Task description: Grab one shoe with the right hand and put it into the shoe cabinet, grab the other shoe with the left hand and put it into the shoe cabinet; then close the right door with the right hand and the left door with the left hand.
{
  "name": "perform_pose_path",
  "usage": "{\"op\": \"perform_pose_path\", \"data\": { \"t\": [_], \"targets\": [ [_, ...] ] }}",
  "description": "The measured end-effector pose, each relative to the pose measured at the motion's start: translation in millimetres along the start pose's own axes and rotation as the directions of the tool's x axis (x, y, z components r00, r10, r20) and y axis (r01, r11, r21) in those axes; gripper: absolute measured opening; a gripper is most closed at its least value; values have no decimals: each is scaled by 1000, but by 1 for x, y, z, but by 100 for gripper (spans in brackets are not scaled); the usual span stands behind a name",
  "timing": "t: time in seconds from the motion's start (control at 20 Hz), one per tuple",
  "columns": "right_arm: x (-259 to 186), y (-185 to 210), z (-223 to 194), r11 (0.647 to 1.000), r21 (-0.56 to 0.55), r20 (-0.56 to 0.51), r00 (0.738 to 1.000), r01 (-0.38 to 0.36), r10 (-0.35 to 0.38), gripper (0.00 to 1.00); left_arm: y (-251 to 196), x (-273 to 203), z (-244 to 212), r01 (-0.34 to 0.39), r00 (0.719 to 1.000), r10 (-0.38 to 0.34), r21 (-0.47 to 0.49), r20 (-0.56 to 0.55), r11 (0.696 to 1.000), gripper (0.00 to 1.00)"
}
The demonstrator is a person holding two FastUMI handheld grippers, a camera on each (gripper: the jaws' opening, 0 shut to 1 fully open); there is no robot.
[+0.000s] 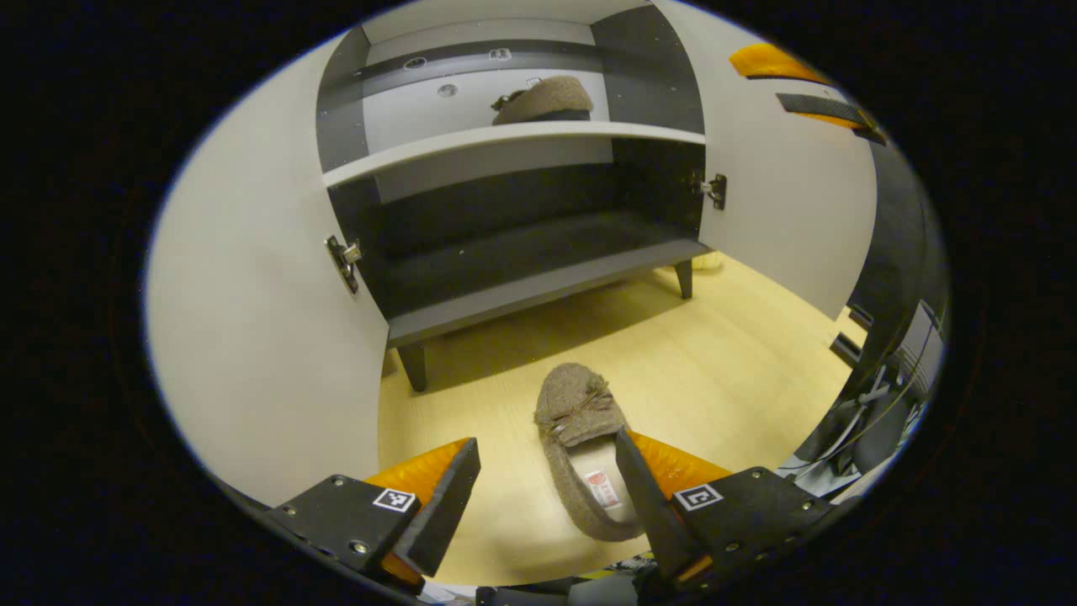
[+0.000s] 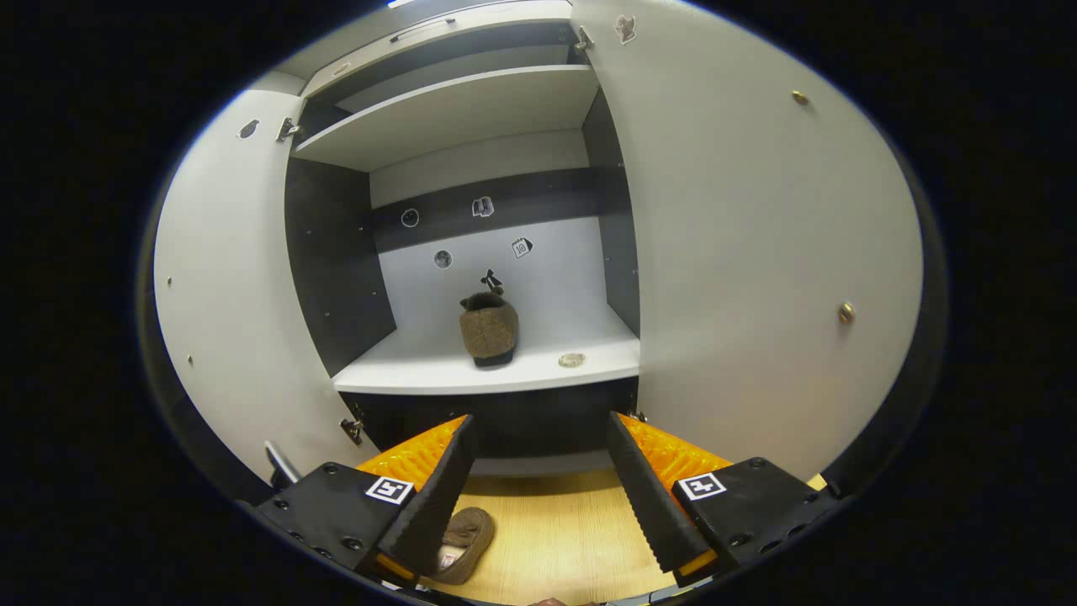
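A brown fuzzy slipper (image 1: 580,446) lies on the wooden floor in front of the shoe cabinet (image 1: 538,286), toe toward it. My left gripper (image 1: 547,459) hovers open just above it, with one finger over the slipper's heel opening. The same slipper (image 2: 467,539) peeks out beside a finger in the right gripper view. The other slipper (image 2: 489,330) stands on the cabinet's white middle shelf (image 2: 496,370), also seen as the shelved slipper (image 1: 545,101) from below. My right gripper (image 2: 538,480) is open and empty, held back from that shelf. Both cabinet doors stand open.
The left door (image 1: 252,320) and the right door (image 1: 782,202) flank the opening. The dark bottom shelf (image 1: 522,252) holds nothing. Cabinet legs (image 1: 414,366) stand on the floor. Equipment and cables (image 1: 883,404) sit at the right edge.
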State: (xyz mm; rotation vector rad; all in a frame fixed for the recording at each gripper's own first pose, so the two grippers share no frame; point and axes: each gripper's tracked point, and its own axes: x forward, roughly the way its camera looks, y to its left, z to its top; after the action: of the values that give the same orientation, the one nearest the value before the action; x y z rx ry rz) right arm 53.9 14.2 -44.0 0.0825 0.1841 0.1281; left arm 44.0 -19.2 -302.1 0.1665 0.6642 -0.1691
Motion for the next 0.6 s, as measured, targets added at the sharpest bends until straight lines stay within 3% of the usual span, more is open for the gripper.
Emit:
{"op": "perform_pose_path", "data": {
  "t": [0.25, 0.45, 0.6],
  "targets": [
    [-51, -6, -36, 998, -48, -46, 998, 33, -35, 98, -4, 29, -28, 61, 995, -60, 13, -78, 998, 94],
    [-104, -39, -36, 986, -24, 5, 986, 167, -167, 98, -10, 59, -35, 100, 990, -95, 36, -108, 994, 100],
    [-136, -72, -40, 959, -20, 12, 959, 282, -282, 98, -7, 78, -37, 91, 988, -85, 37, -126, 995, 83]
  ]
}}
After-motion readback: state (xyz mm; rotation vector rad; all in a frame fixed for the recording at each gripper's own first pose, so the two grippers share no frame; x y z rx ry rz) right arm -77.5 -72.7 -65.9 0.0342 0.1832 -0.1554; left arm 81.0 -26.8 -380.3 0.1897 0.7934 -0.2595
